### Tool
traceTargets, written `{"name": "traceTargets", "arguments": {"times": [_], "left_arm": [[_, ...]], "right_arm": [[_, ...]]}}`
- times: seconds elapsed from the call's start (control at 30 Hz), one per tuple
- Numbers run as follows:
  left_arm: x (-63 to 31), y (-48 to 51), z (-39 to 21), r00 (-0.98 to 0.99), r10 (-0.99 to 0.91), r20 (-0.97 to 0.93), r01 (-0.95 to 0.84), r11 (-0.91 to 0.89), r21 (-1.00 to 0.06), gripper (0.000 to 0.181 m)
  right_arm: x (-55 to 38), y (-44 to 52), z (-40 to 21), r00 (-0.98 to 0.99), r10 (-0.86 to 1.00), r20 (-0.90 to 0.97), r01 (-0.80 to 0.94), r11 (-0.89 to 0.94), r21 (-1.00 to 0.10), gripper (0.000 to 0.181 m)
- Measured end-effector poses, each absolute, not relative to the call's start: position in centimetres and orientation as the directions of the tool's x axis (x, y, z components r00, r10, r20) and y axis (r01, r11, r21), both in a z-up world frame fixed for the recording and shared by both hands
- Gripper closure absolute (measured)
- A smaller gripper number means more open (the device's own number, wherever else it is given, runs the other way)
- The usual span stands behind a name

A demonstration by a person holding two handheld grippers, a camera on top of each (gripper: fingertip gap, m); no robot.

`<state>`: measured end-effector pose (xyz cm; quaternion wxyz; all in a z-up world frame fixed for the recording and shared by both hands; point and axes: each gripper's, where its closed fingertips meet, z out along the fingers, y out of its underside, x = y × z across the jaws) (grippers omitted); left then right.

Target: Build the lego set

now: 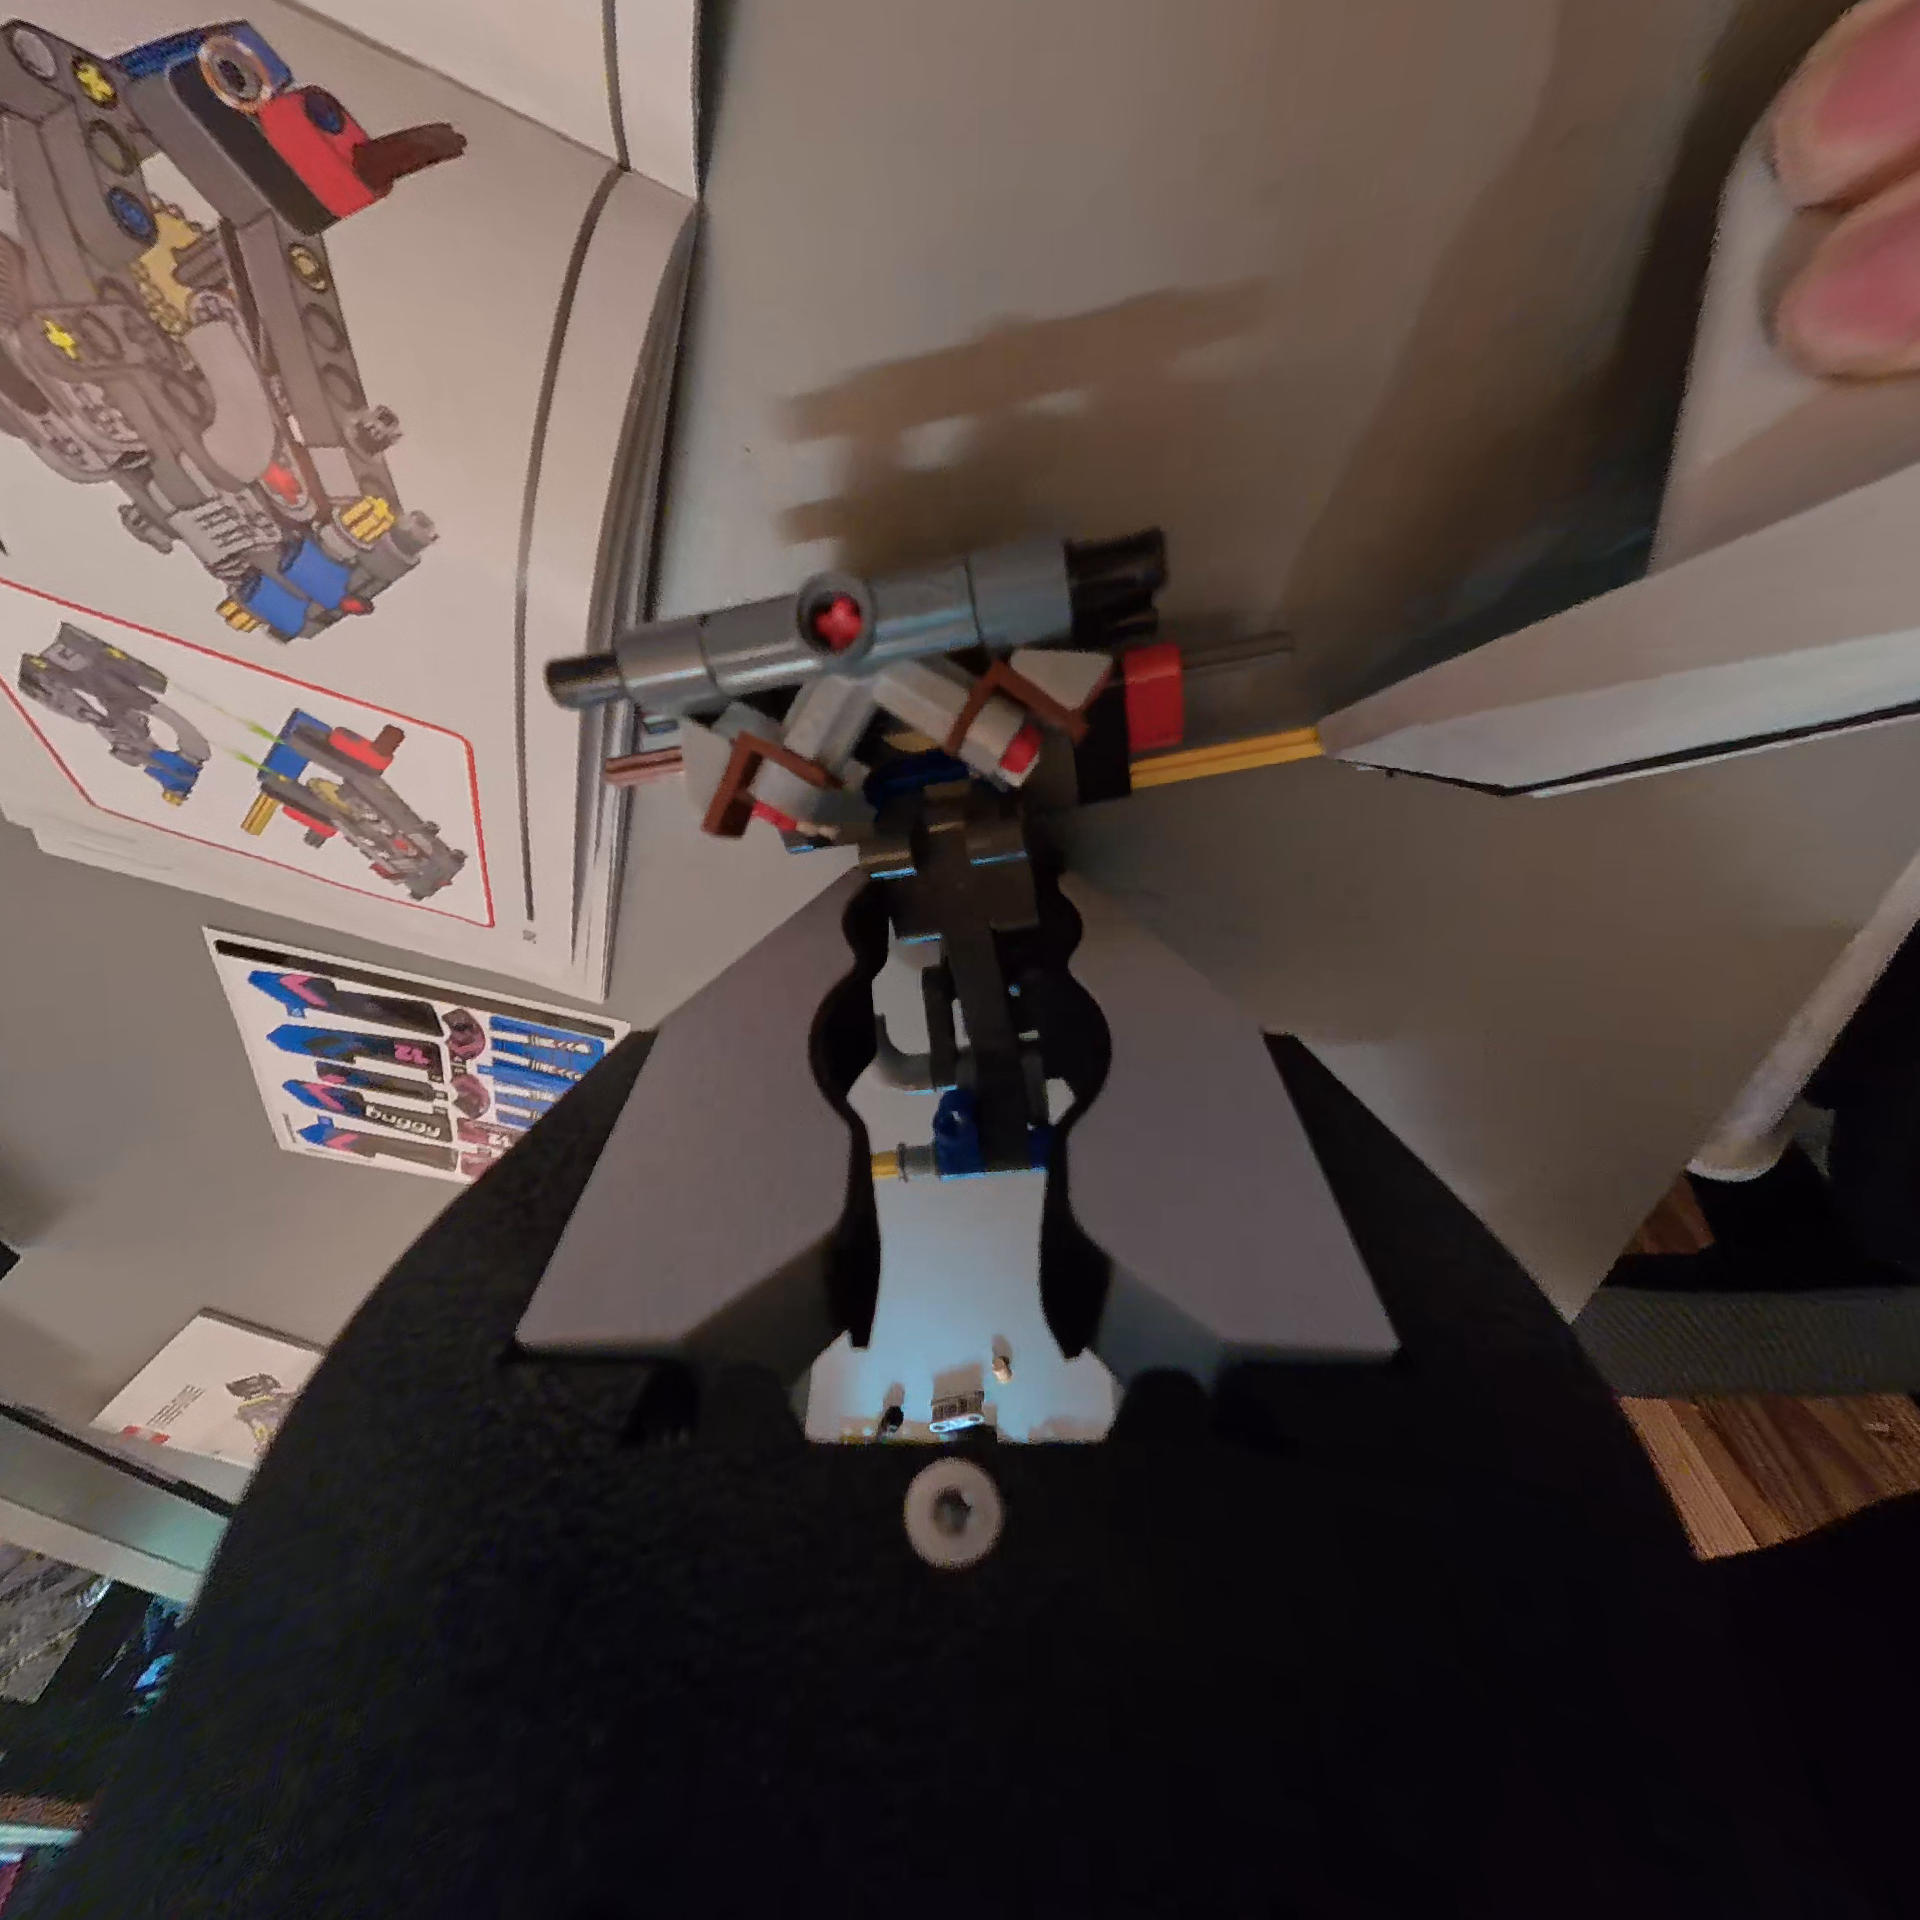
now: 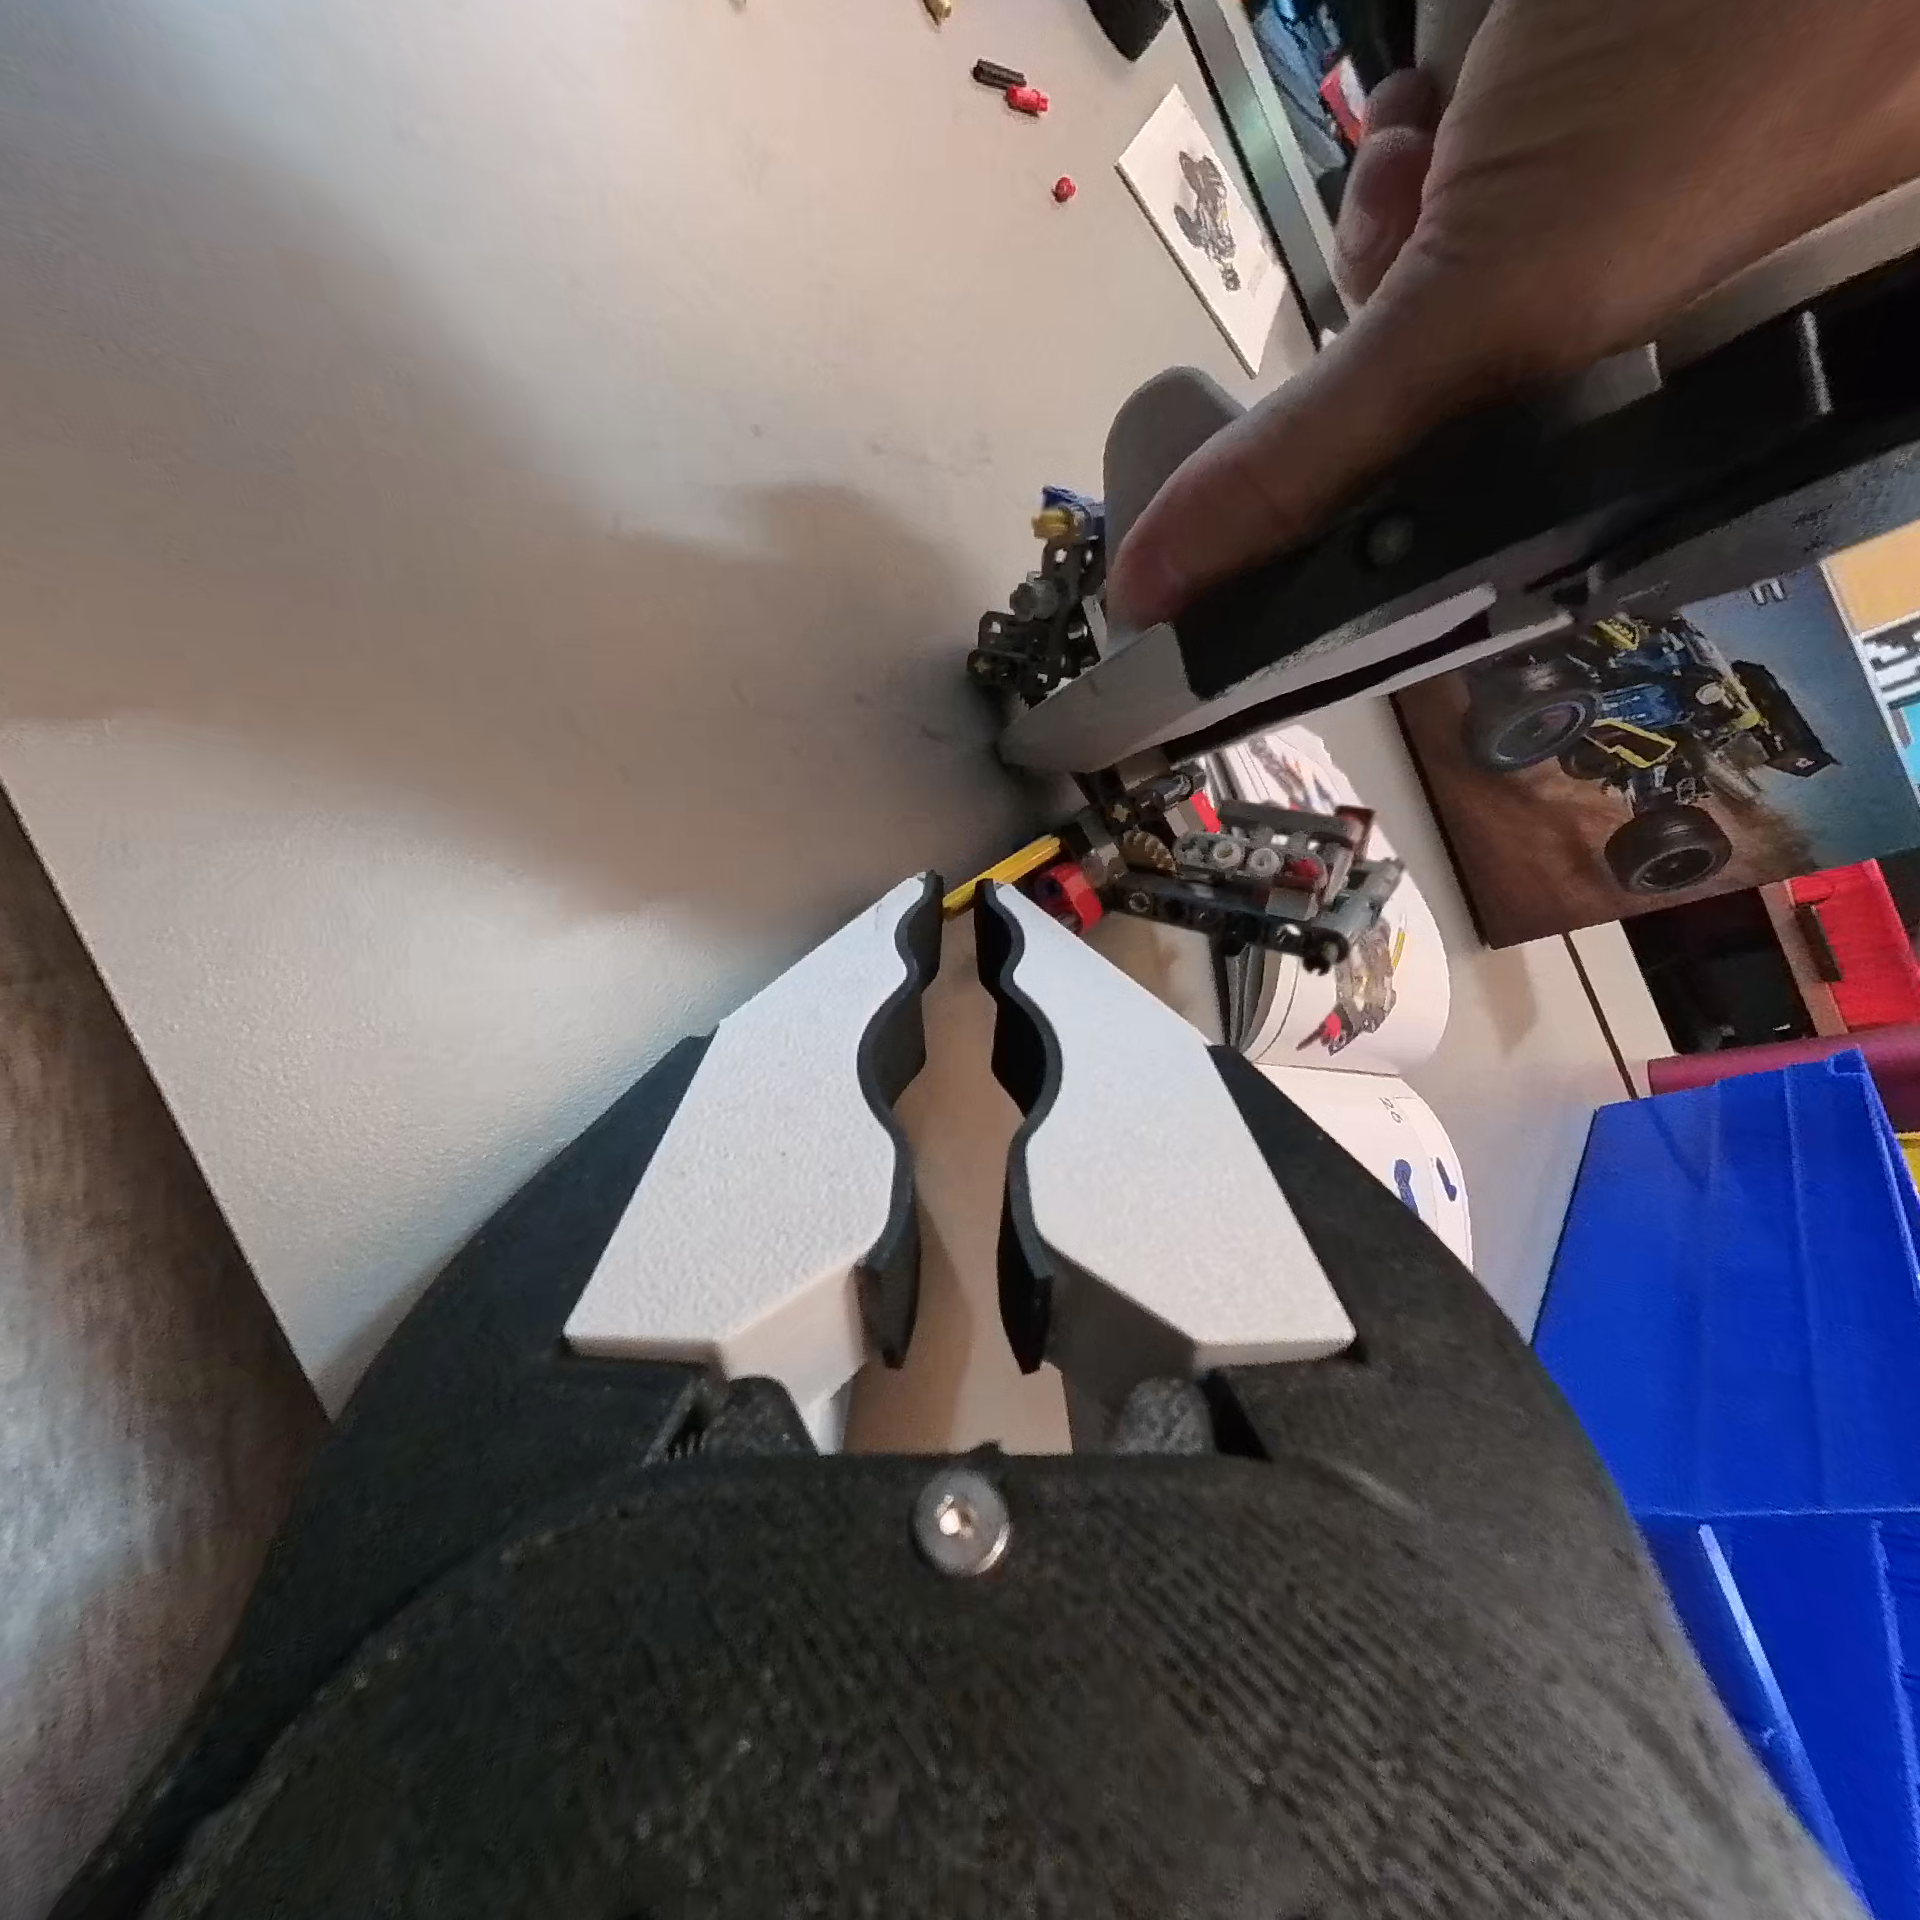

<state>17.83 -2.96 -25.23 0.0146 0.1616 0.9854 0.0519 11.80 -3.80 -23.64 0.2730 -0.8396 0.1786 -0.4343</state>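
My left gripper (image 1: 961, 883) is shut on the black beam of a partly built lego assembly (image 1: 894, 665) made of grey, red, brown and blue parts. A yellow axle (image 1: 1226, 756) sticks out of the assembly's right side. My right gripper (image 2: 956, 896) is closed on the free end of this yellow axle (image 2: 1003, 871), with only a narrow gap between its pads. The assembly (image 2: 1226, 862) is held just above the white table (image 2: 520, 520). The left gripper (image 2: 1049, 727), with a hand on it, shows in the right wrist view. The right gripper (image 1: 1340, 743) shows in the left wrist view.
An open instruction booklet (image 1: 312, 416) and a sticker sheet (image 1: 416, 1060) lie to the left. In the right wrist view there are a blue bin (image 2: 1714, 1299), the set's box (image 2: 1621, 758), a small leaflet (image 2: 1205, 229) and loose small pins (image 2: 1023, 99) on the far table. My right fingertips sit around 7 cm from my left ones.
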Motion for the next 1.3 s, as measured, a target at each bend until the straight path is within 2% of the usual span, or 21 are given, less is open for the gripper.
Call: {"name": "traceTargets", "arguments": {"times": [0.03, 0.23, 0.47, 0.63, 1.07, 1.3], "left_arm": [[17.85, -3.03, -25.23, -0.947, 0.32, -0.013, 0.317, 0.943, 0.096, 0.156], [17.81, -3.09, -25.24, -0.952, 0.305, -0.02, 0.303, 0.951, 0.056, 0.155], [17.7, -3.28, -25.08, -0.975, 0.221, 0.007, 0.221, 0.974, -0.043, 0.156], [17.9, -3.53, -25.11, -0.981, 0.193, -0.008, 0.193, 0.98, -0.046, 0.157], [17.99, -3.5, -25.14, -0.97, 0.237, -0.061, 0.236, 0.971, 0.023, 0.157], [18.08, -3.57, -25.15, -0.977, 0.197, -0.086, 0.199, 0.98, -0.026, 0.156]], "right_arm": [[11.81, -3.8, -23.63, 0.559, -0.538, 0.63, -0.064, -0.786, -0.614, 0.177], [12.03, -4.25, -23.65, 0.55, -0.548, 0.63, -0.078, -0.785, -0.615, 0.177], [12.11, -4.46, -23.65, 0.549, -0.554, 0.626, -0.086, -0.782, -0.617, 0.177], [12.14, -4.51, -23.65, 0.551, -0.557, 0.621, -0.091, -0.78, -0.619, 0.177], [12.12, -4.6, -23.67, 0.565, -0.551, 0.614, -0.083, -0.778, -0.622, 0.177], [12.06, -4.54, -23.66, 0.568, -0.548, 0.614, -0.077, -0.778, -0.623, 0.177]]}}
